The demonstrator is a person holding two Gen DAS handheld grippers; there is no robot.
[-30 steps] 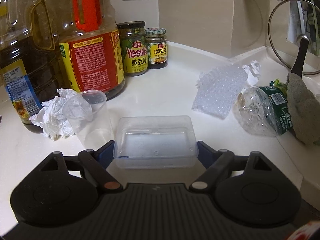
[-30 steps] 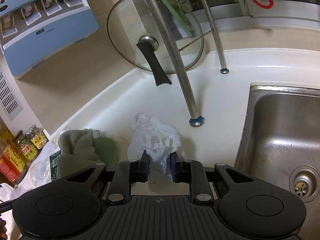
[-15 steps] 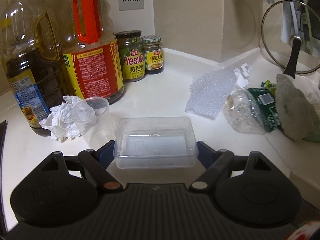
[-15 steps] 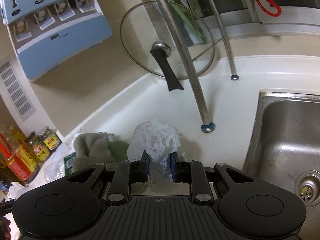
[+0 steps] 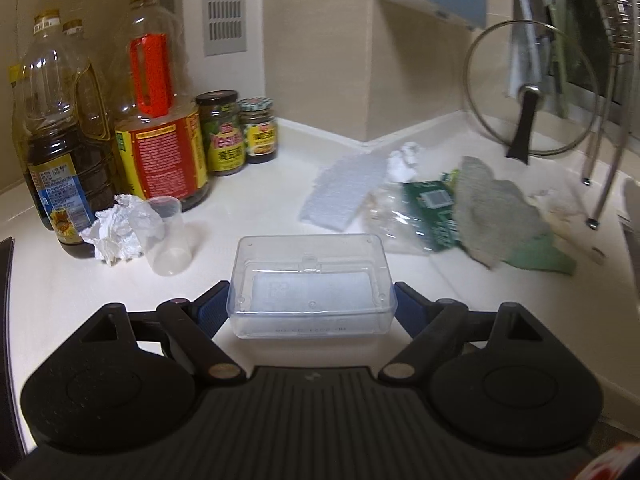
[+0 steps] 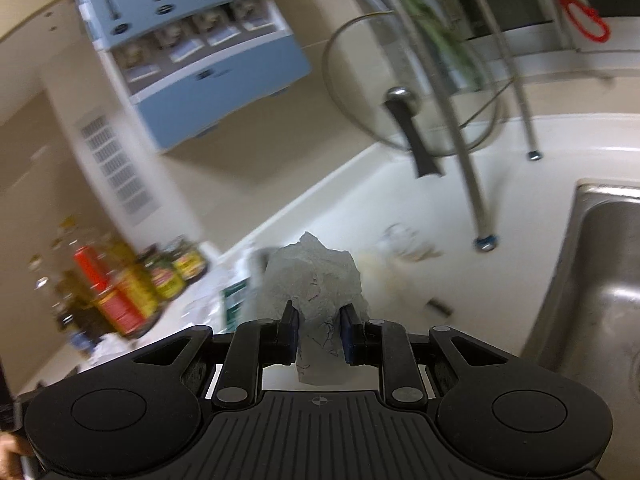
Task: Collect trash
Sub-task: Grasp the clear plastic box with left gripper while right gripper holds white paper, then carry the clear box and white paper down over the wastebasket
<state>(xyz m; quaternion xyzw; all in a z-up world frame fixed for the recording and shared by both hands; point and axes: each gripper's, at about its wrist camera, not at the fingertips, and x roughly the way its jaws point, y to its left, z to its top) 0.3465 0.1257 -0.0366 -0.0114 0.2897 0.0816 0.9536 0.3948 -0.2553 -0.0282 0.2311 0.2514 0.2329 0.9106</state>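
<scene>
- Here the left gripper (image 5: pixel 312 300) clamps its fingers on the short ends of a clear plastic box (image 5: pixel 311 285), held above the desk (image 5: pixel 260 196); the blue pads are largely hidden behind it.
- The right gripper (image 6: pixel 319 328) pinches a crumpled plastic wad (image 6: pixel 314 280) off the desk beside the sink (image 6: pixel 600 280); the surroundings are blurred.
- More crumpled paper (image 5: pixel 120 226) lies near the oil bottles (image 5: pixel 160 128) at the back wall.

SURFACE: white counter (image 5: pixel 260 200) | LEFT REAR: oil bottles (image 5: pixel 160 120), two jars (image 5: pixel 222 136) | LEFT FRONT: crumpled tissue (image 5: pixel 118 230), clear cup (image 5: pixel 168 236) | CENTRE: bubble wrap (image 5: pixel 340 196), paper wad (image 5: pixel 404 160) | RIGHT: crushed bottle (image 5: pixel 416 212), grey cloth (image 5: pixel 492 212), glass lid (image 5: pixel 528 112) leaning on wall.
</scene>
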